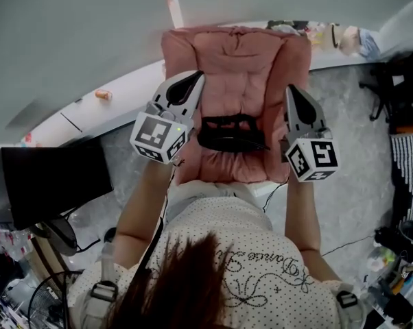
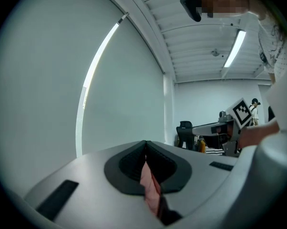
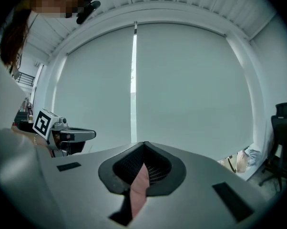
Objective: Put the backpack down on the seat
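The script on your dotted shirt (image 1: 289,269) seems to read "Dance", though the letters are small. Both your forearms reach forward side by side, jaws pointing to the far wall. Your left gripper (image 1: 194,79) has its jaws pinched on the pink fabric (image 2: 150,187) of the left edge of the pink backpack (image 1: 242,64). Your right gripper (image 1: 291,92) is clamped on the right edge. The backpack hangs between them in front of you. Its long axis runs near to far, and its black strap (image 1: 230,133) lies crosswise at the near end.
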The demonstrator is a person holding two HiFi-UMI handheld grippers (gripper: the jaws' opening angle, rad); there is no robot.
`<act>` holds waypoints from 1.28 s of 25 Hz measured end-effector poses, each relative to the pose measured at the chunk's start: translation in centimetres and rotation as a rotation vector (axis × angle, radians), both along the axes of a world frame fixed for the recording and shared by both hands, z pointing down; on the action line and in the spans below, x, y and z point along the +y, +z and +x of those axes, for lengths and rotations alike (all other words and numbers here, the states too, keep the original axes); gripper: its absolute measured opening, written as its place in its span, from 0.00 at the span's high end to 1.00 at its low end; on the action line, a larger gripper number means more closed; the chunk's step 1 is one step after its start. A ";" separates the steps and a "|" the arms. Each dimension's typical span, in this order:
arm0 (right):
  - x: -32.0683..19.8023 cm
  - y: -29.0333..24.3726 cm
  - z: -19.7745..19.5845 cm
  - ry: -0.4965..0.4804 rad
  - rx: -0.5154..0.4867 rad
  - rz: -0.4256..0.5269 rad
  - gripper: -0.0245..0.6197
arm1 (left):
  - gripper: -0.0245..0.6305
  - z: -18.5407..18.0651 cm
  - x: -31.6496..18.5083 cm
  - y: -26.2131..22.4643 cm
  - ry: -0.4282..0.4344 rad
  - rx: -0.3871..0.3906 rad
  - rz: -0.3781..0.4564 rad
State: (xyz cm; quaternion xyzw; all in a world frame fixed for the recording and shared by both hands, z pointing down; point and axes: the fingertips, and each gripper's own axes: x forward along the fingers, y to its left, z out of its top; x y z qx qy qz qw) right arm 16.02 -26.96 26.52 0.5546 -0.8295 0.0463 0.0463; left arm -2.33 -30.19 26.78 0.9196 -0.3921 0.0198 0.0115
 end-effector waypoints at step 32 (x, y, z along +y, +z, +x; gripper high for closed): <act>0.6 -3.7 -0.1 0.017 -0.025 0.084 0.95 | 0.96 -0.9 -0.2 -2.0 -0.057 0.001 0.030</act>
